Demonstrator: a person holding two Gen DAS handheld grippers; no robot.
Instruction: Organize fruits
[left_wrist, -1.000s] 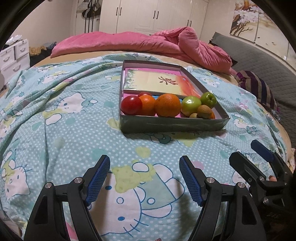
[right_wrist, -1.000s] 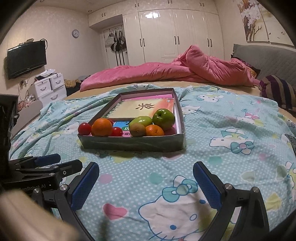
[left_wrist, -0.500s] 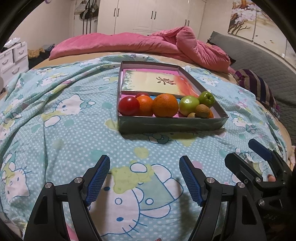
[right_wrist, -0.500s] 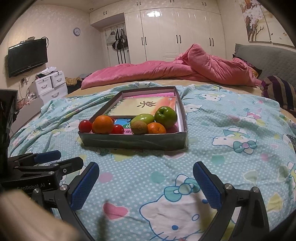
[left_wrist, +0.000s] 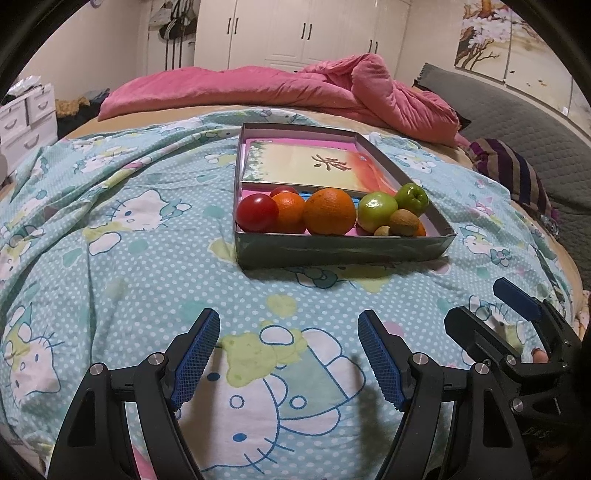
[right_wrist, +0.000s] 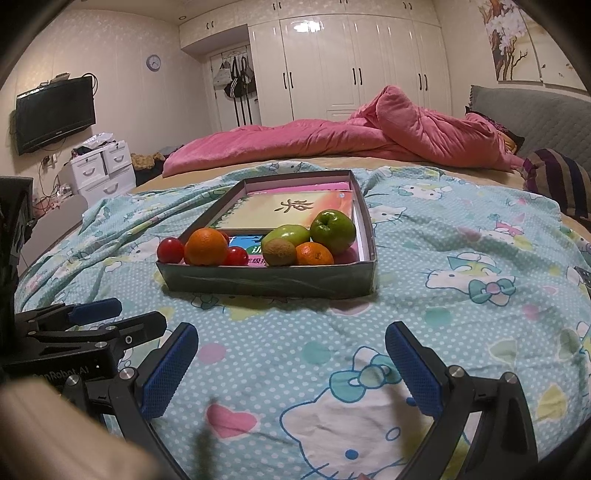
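A grey shallow box (left_wrist: 343, 254) (right_wrist: 273, 286) lies on the bed with fruit along its near end: a red tomato (left_wrist: 256, 213), two oranges (left_wrist: 330, 211) (right_wrist: 205, 246), two green apples (left_wrist: 376, 210) (right_wrist: 333, 230), a kiwi (left_wrist: 403, 222) (right_wrist: 280, 252) and a small mandarin (right_wrist: 314, 254). Books (left_wrist: 310, 166) fill its far half. My left gripper (left_wrist: 288, 354) is open and empty, short of the box. My right gripper (right_wrist: 291, 365) is open and empty too, also short of the box.
The bed has a blue Hello Kitty sheet (left_wrist: 122, 258) and a pink duvet (left_wrist: 295, 88) bunched at the far side. A striped cushion (left_wrist: 513, 170) lies right. White drawers (right_wrist: 99, 170) and a wall TV (right_wrist: 55, 112) stand left. Each gripper shows in the other's view (left_wrist: 517, 332) (right_wrist: 74, 332).
Both grippers have drifted slightly closer to the box and a little lower. The jaws stay open and the fruit has not moved.
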